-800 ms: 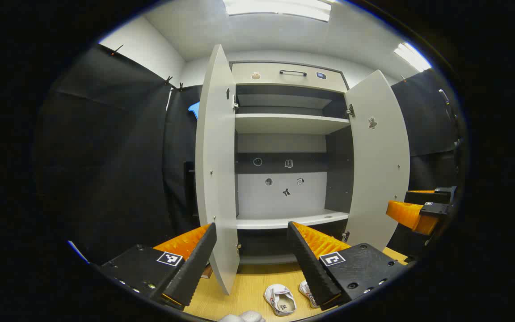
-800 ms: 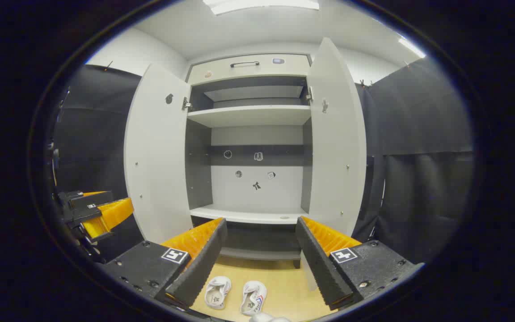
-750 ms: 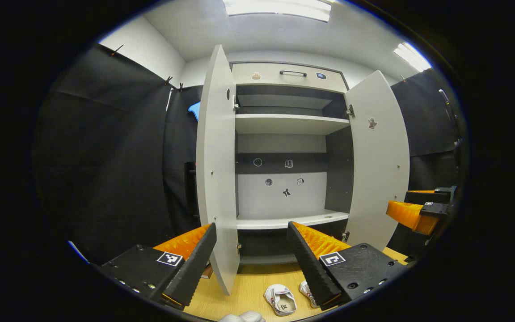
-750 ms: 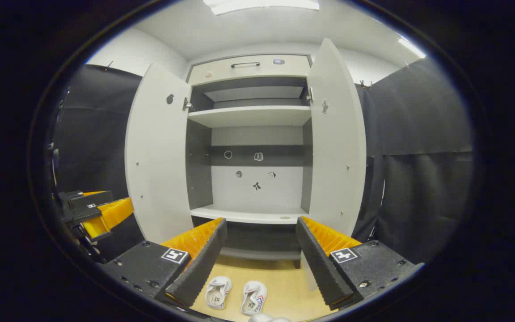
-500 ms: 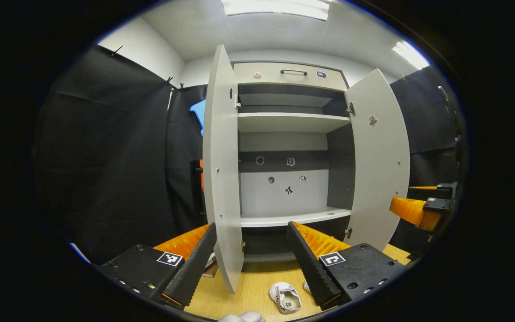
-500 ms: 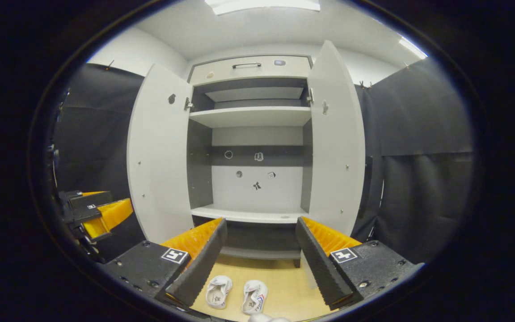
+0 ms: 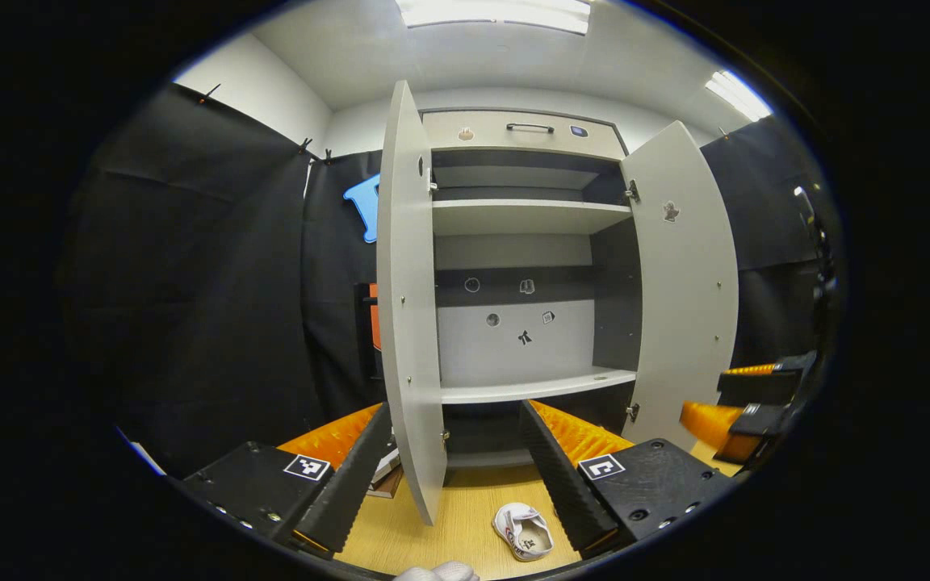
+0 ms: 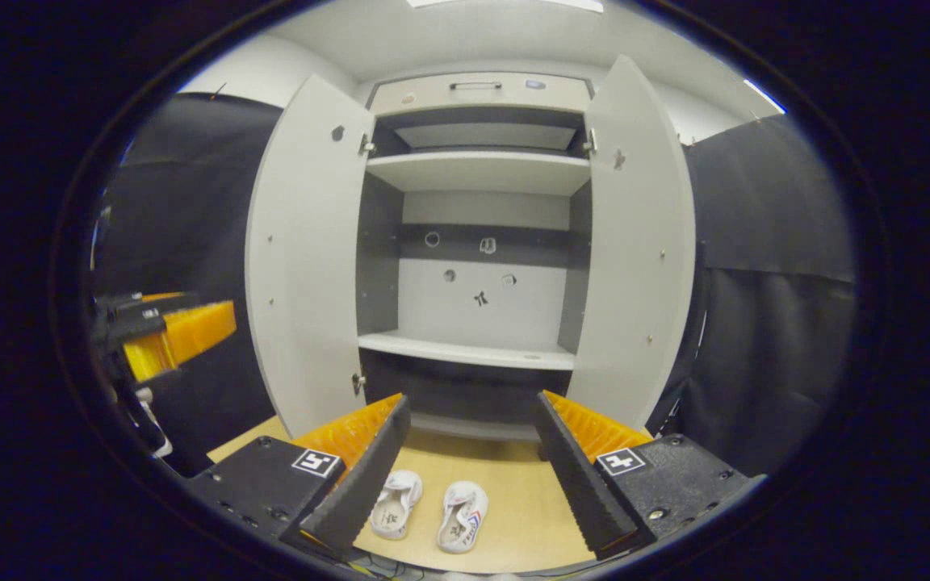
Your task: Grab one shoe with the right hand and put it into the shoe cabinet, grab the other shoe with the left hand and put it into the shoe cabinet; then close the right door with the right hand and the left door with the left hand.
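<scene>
Two white shoes, one (image 8: 397, 503) beside the other (image 8: 462, 516), lie side by side on the wooden floor in front of the shoe cabinet (image 8: 465, 351). Both cabinet doors stand wide open and the shelves are bare. My right gripper (image 8: 470, 403) is open above and short of the shoes, holding nothing. My left gripper (image 7: 455, 407) is open too, facing the edge of the left door (image 7: 410, 323). One shoe (image 7: 523, 531) shows between its fingers; the other is hidden behind a finger. Each gripper shows at the side of the other's view: the right gripper (image 7: 743, 403), the left gripper (image 8: 166, 327).
The right door (image 7: 683, 282) swings out toward the right gripper. A drawer with a handle (image 7: 528, 127) tops the cabinet. A flat book-like object (image 7: 388, 474) lies on the floor behind the left door. Black cloth walls close in both sides.
The right gripper has tipped downward, so the cabinet rose in its view and the shoes show more fully. The left gripper has shifted leftward, and one shoe slid behind its finger.
</scene>
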`<state>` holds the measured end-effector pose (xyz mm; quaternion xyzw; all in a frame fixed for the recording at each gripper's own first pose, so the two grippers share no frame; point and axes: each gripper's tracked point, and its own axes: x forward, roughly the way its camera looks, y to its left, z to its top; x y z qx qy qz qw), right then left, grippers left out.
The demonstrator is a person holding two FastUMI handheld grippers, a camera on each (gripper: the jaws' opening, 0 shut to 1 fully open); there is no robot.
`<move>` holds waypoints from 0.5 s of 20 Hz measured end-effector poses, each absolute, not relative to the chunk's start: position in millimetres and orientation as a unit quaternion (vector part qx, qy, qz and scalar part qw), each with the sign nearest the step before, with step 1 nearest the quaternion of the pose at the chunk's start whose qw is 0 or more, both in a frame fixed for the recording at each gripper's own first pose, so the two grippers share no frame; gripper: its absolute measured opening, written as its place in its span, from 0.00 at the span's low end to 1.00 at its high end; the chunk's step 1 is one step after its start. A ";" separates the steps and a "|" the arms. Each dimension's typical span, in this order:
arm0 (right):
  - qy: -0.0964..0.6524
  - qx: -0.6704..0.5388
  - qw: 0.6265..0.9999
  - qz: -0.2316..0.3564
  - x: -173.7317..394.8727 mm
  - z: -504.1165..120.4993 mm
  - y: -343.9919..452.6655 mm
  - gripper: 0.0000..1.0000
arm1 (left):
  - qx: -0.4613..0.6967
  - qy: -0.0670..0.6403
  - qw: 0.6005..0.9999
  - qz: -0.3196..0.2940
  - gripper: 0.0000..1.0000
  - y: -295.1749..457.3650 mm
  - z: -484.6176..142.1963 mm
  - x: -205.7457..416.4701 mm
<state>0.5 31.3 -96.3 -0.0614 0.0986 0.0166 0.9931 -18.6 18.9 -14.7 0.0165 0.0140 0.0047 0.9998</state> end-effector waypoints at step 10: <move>0.337 -0.037 0.939 0.060 -21.0 -321.7 58.5 1.00 | 0.024 0.049 0.998 0.012 0.95 37.4 -41.6 -28.4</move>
